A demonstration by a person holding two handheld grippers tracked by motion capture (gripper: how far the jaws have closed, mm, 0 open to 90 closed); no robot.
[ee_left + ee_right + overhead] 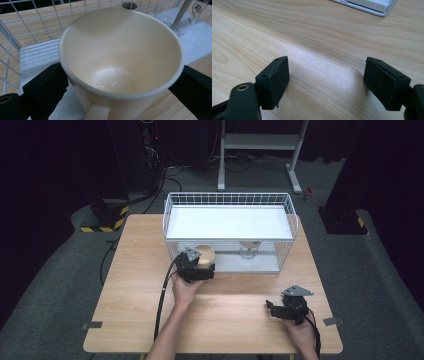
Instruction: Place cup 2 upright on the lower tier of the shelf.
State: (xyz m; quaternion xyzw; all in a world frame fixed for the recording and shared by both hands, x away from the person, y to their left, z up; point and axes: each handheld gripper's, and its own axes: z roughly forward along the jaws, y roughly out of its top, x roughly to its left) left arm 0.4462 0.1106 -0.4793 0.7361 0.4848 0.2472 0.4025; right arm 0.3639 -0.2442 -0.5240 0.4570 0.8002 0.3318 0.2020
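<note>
L tongs [120,100] look barely clamped on cup [120,57] at rack's [172,227] 7 o'clock; could tip; R tongs [325,80] wide, empty.

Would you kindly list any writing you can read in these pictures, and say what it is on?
"ER": dark letters, cut off by the picture's edge, on the clear glass in the wire rack.
Below them, smaller print on the same glass: too small to read.
The cream cup bears no writing that shows.
</note>
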